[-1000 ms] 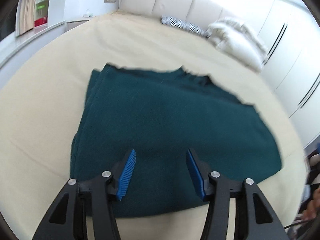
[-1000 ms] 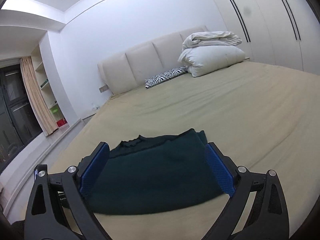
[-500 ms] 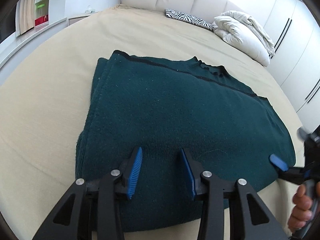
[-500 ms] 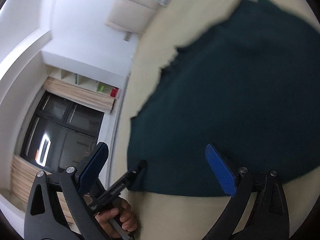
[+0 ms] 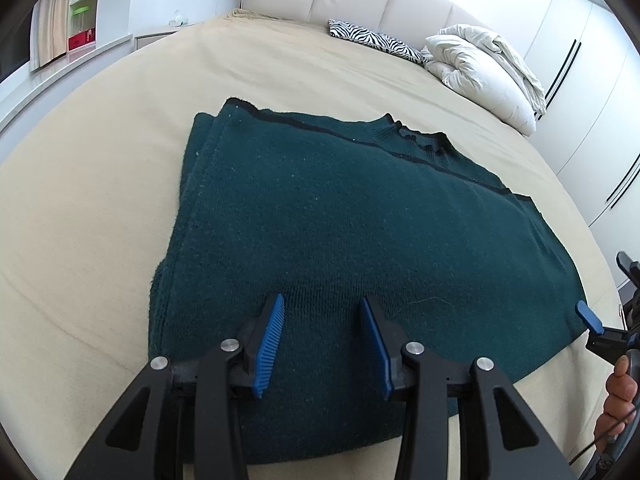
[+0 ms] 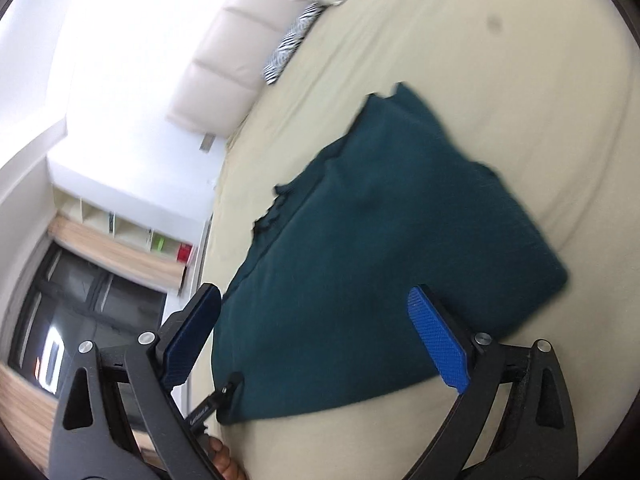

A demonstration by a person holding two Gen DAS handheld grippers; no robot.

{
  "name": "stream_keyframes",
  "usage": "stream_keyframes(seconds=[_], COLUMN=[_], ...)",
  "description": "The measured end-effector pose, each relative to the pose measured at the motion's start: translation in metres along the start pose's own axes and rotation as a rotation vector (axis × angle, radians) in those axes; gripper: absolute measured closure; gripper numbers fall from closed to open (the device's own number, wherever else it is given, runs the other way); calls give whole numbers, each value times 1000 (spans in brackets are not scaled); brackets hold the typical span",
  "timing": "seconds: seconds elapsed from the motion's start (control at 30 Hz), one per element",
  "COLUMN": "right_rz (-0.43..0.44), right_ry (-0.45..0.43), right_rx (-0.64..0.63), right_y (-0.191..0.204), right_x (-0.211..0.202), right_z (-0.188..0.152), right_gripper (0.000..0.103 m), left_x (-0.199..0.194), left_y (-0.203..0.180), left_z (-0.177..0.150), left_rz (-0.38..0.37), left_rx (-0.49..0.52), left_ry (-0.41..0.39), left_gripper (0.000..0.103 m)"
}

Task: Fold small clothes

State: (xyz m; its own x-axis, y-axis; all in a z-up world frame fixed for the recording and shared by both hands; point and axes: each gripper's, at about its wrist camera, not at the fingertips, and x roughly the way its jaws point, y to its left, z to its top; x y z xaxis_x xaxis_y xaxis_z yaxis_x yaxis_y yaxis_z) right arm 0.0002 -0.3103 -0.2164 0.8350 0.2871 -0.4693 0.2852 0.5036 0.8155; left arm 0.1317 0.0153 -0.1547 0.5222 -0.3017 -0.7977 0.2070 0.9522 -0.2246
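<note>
Two views, taken in turn. From the left wrist: dark teal knit sweater (image 5: pixel 360 248) lying flat in a rough rectangle on the beige bed (image 5: pixel 100 200), layered along its left side, ribbed collar and black trim at the far edge. Left claw (image 5: pixel 322 344) hovering over the near hem, ribbed blue pads (image 5: pixel 270 340) partly spread, pinching nothing. Right claw barely showing at the frame's right edge, beside the sweater's near right corner. White duvet (image 5: pixel 484 76) and zebra cushion (image 5: pixel 376 40) well apart, by the padded headboard.

From the right wrist, rolled and motion-blurred: same sweater (image 6: pixel 380 260) on the bed (image 6: pixel 500 80), right claw (image 6: pixel 316 340) spread wide, empty, just short of the near edge.

Likely trouble: thick, fuzzy knit stacked in layers, so a shallow pinch may catch only the top ply, letting lower layers slide and skewing the fold; uneven lifting between the two claws could drag the whole bundle across the smooth sheet.
</note>
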Motion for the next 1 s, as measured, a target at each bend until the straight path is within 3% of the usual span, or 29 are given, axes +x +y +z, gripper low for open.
stream_keyframes(seconds=[0.4,0.6,0.67,0.83,0.97,1.0], right_rz=[78,22,55,-56,-131,-139], right_ry=[186,250,230,75,-22,-35], right_rx=[-168,-144,-126,-49,21,42], right_y=[74,56,46,14,-13,-19], right_x=[94,137,128,67,-6,-19], right_z=[-8,4,10,27,11,5], right_gripper=[7,9,10,9,8,8], left_x=[2,2,2,-2,-18,-22], left_y=[-6,-4,-4,0,-3,-7], left_z=[-2,-2,-2,0,2,2], left_rz=[29,24,24,2,-3,-10], left_rx=[33,34,33,4,-47,-45], left_ry=[0,-1,-1,-2,-13,-22], left_gripper=[59,59,59,58,55,51])
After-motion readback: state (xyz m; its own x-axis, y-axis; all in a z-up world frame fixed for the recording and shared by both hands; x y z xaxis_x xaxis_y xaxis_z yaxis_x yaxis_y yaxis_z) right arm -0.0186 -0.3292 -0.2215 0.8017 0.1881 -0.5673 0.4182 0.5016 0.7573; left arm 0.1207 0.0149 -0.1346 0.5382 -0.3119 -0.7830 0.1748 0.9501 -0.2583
